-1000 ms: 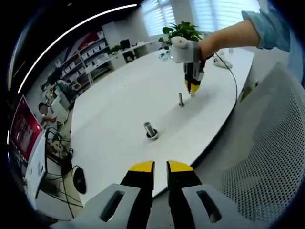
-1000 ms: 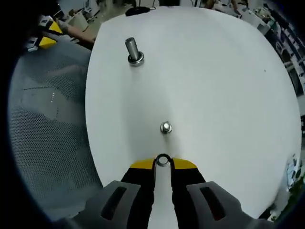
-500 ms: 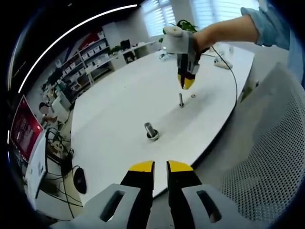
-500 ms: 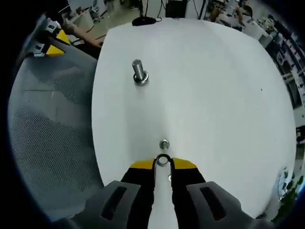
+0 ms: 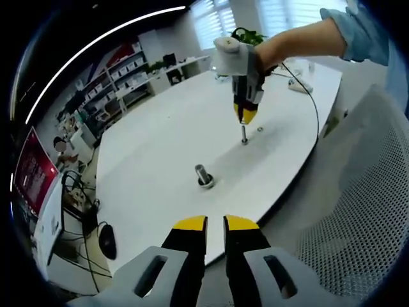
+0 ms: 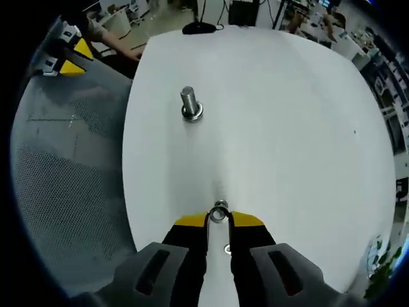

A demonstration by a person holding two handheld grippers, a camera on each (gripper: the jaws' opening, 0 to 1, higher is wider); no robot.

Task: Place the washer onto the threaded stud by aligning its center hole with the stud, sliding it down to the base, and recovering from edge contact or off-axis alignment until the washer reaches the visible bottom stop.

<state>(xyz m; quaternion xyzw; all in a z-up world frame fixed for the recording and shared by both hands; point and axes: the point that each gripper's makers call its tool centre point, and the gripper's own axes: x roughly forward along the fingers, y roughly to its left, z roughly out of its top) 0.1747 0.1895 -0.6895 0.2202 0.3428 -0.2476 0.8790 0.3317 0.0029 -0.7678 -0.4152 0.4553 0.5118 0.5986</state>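
A thin threaded stud (image 5: 243, 133) stands upright on the white table (image 5: 166, 141). My right gripper (image 5: 246, 116) hangs straight above it, tips pointing down, held by a person's hand. In the right gripper view my right gripper (image 6: 218, 217) is shut on a small metal washer (image 6: 218, 215), and the stud's top (image 6: 220, 205) sits just beyond the washer's far edge. Whether they touch is unclear. My left gripper (image 5: 215, 224) stays low off the table's near edge, jaws together with nothing between them.
A thicker bolt (image 5: 202, 174) with a washer at its base stands nearer on the table, also seen as the bolt (image 6: 190, 103). A loose washer (image 6: 227, 249) lies on the table below the right jaws. A mesh chair (image 5: 358, 211) borders the table edge. A cable (image 5: 311, 96) runs at the far end.
My right gripper has carried the washer from beside the thin stud to directly over its top. The left gripper has not moved.
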